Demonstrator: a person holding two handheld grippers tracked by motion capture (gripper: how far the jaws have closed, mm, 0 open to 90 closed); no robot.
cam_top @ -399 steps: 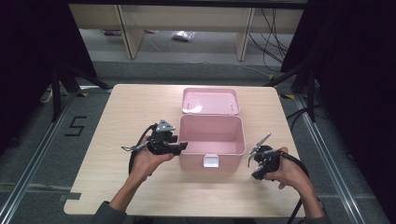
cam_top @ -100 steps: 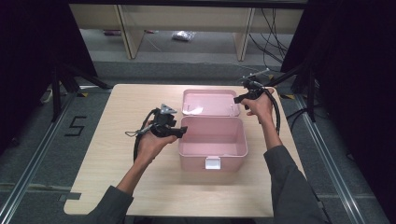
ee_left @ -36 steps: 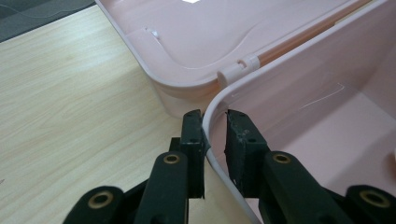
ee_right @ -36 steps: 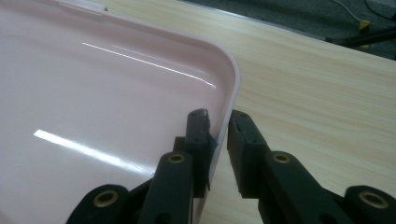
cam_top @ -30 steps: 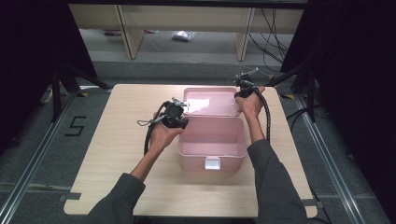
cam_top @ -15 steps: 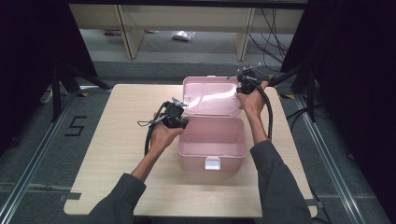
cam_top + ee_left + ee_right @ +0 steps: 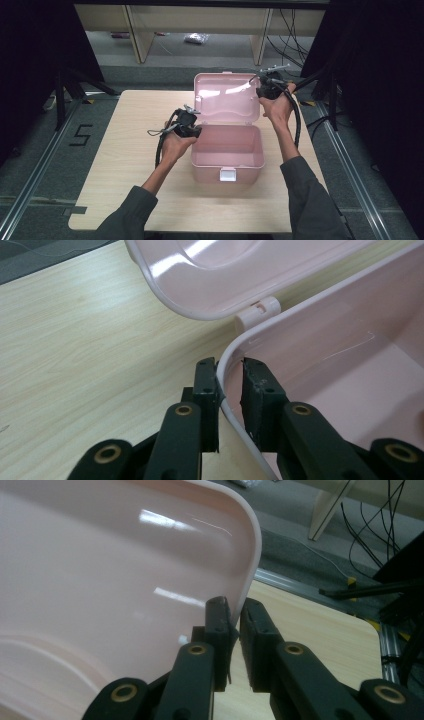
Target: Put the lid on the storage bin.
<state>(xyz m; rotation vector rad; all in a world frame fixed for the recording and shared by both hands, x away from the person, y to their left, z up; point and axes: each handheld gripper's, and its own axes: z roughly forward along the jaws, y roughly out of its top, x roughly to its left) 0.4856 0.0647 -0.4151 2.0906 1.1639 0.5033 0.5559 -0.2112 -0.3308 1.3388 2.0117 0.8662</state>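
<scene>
Lifted off the counter since a moment ago, the pink lid now stands tilted up behind the pink box, which sits open near the counter's middle. Up at the lid's far right corner, the right claw is nearly closed, its jaws pinching the lid's rim between them. Over at the box's left rear corner, the left claw straddles the wall with jaws narrowly parted, one outside, one inside, near the hinge.
</scene>
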